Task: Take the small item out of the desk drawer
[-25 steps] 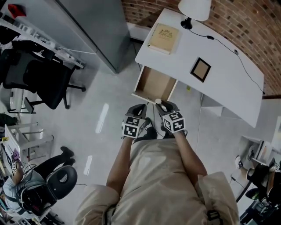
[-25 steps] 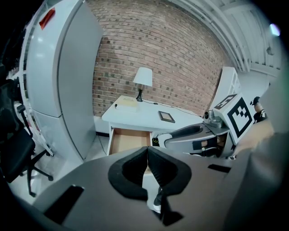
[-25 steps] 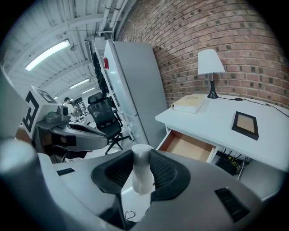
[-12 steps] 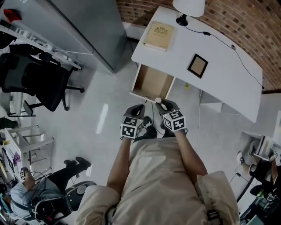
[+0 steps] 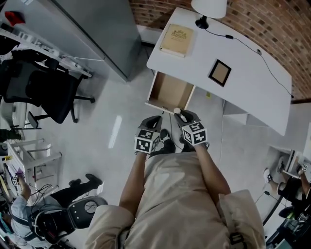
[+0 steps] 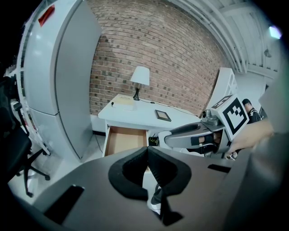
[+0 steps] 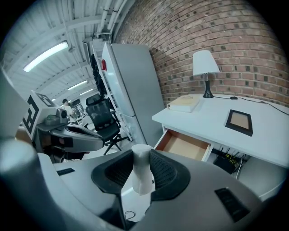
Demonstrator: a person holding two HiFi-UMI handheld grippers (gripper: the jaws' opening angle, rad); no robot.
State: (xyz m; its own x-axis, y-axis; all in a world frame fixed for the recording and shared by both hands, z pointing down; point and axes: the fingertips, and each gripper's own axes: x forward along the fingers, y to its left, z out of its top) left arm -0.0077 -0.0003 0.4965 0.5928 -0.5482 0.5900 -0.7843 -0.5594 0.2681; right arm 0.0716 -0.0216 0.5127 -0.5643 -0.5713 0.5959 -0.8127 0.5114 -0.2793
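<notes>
The white desk (image 5: 243, 82) stands ahead with its wooden drawer (image 5: 170, 93) pulled open; the drawer's inside (image 7: 185, 145) looks bare. My right gripper (image 5: 179, 115) hovers just short of the drawer's front edge, shut on a small white bottle-shaped item (image 7: 141, 173) that stands upright between the pads. My left gripper (image 5: 154, 119) hangs beside it over the floor. Its pads (image 6: 135, 169) meet at the tips with nothing between them. The left gripper view shows the open drawer (image 6: 125, 140) and the right gripper (image 6: 180, 137) from the side.
On the desk lie a tan book (image 5: 178, 40), a lamp (image 5: 208, 9) with its cable and a dark picture frame (image 5: 219, 73). A grey cabinet (image 5: 97, 29) stands left of the desk, a black office chair (image 5: 43, 92) further left. A person sits at the lower left (image 5: 43, 219).
Both grippers stay where they were, the white item still held. The seated person at the lower left has shifted, and the head view has moved slightly.
</notes>
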